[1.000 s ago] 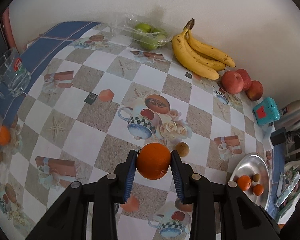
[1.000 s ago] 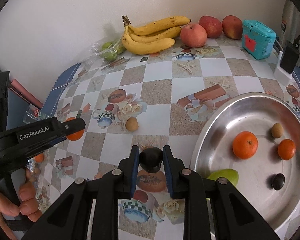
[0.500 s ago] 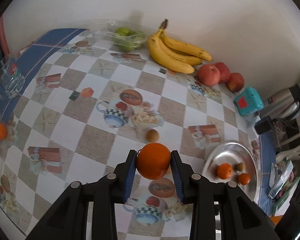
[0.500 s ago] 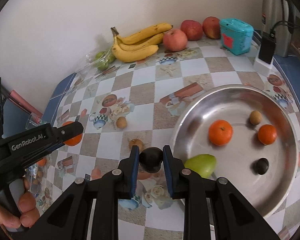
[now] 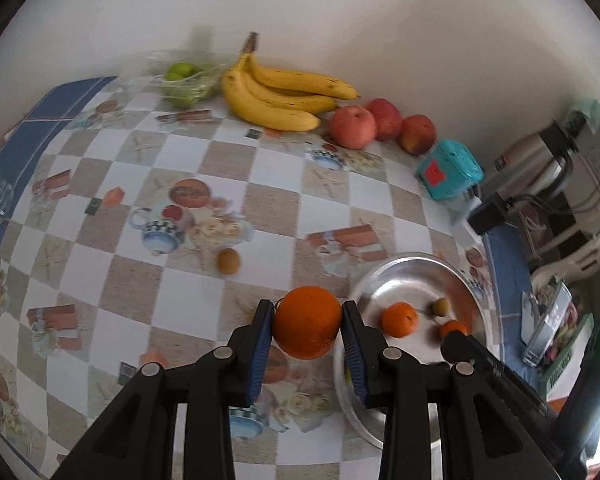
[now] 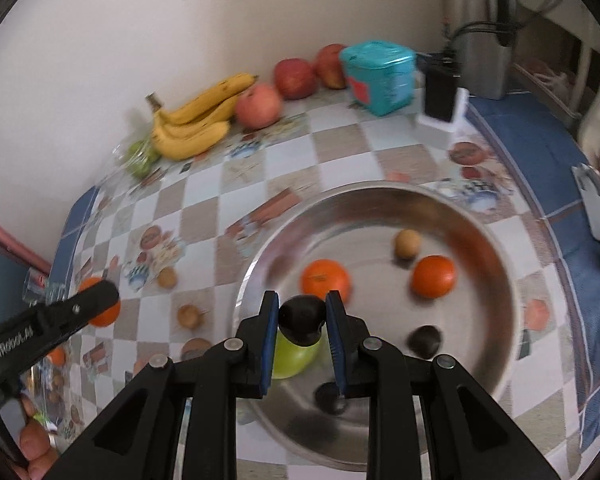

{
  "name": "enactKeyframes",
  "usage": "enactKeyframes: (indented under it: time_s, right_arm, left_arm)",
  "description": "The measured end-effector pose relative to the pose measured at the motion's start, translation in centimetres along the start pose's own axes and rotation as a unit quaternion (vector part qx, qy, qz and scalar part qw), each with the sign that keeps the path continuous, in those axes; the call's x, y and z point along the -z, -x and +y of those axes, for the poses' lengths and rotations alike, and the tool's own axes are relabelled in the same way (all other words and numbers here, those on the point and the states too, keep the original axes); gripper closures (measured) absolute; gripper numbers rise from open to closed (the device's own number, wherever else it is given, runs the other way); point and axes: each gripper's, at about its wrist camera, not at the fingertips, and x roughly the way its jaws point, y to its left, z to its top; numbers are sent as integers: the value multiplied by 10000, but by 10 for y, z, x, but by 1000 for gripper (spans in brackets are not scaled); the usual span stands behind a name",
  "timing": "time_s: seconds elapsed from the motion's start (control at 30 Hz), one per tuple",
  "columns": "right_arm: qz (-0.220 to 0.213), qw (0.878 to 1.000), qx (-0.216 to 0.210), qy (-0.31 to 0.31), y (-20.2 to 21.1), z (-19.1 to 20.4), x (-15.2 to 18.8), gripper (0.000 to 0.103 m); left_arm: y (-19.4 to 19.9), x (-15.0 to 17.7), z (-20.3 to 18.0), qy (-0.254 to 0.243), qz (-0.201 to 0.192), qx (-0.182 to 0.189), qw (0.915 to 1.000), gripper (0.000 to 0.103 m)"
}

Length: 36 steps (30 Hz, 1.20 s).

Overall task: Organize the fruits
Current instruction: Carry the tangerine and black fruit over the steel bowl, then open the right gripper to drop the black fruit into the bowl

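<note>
both wrist views steeply downward, sharing steel tray (image 5: 384, 280)

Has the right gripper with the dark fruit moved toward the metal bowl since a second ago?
Yes. The right gripper now hangs over the metal bowl; earlier it sat left of the rim.

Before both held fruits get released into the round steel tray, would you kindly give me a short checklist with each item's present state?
1. Left gripper clamps the large orange: ok.
2. Right gripper clamps the small dark round fruit: ok.
3. Dark fruit is over the round steel tray: ok.
4. Large orange is over the tray: not ok, it hangs beside the rim.
5. Free spot below the dark fruit: not ok, a green pear lies there.
6. Height above the tray: cannot tell.
</note>
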Motion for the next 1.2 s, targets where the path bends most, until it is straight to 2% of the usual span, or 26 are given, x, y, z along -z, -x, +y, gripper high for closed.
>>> enactKeyframes:
  time_s: [0.43,0.63,0.73,0.9,1.2]
  right_arm:
    - [-277,9984,120,-483,19,-43,-7,78]
    - [-182,9986,147,-478,10,-46,-6,78]
    - [8,9987,167,-480,-4,-47,-3,78]
    - [183,9988,216,-407,-16,-46,1,78]
    - [384,9983,293,-326,-30,-44,5,77]
  left_arm:
    - [-13,4,-35,-428,-144,267,9986,66]
    - [-36,10,-45,-560,28,368,9977,66]
    - [-48,15,-48,-584,151,391,9974,66]
    - [-60,19,-56,-797,113,325,9962,66]
    - [-75,23,-56,-846,247,229,9958,66]
